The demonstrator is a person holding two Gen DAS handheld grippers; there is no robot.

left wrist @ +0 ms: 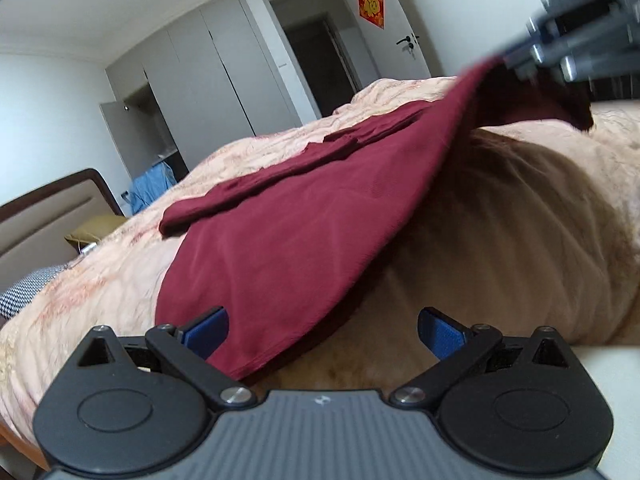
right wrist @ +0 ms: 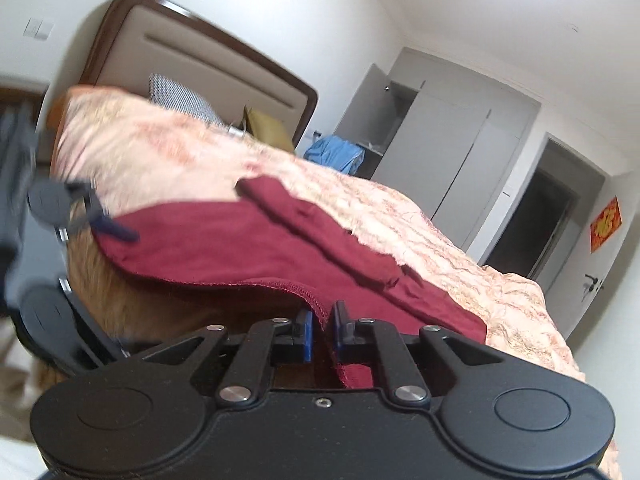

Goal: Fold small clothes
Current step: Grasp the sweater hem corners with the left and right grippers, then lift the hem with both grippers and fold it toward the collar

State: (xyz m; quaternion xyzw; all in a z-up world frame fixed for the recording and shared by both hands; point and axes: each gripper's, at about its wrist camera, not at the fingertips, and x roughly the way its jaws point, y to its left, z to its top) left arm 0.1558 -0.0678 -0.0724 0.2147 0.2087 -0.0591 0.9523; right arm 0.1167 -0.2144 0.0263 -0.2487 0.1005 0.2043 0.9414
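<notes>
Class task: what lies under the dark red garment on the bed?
Under the dark red garment lies the peach patterned bedspread, brownish in shadow beneath the lifted edge. Whatever lies beneath the flat part stays covered.

A: What is the supporting surface?
B: A bed [left wrist: 100, 280] covered by a peach patterned quilt [right wrist: 440, 216].

A: What lies directly on it?
B: A dark red garment [left wrist: 280, 220], one edge raised; a checked pillow [right wrist: 180, 96] near the headboard [right wrist: 208, 52].
</notes>
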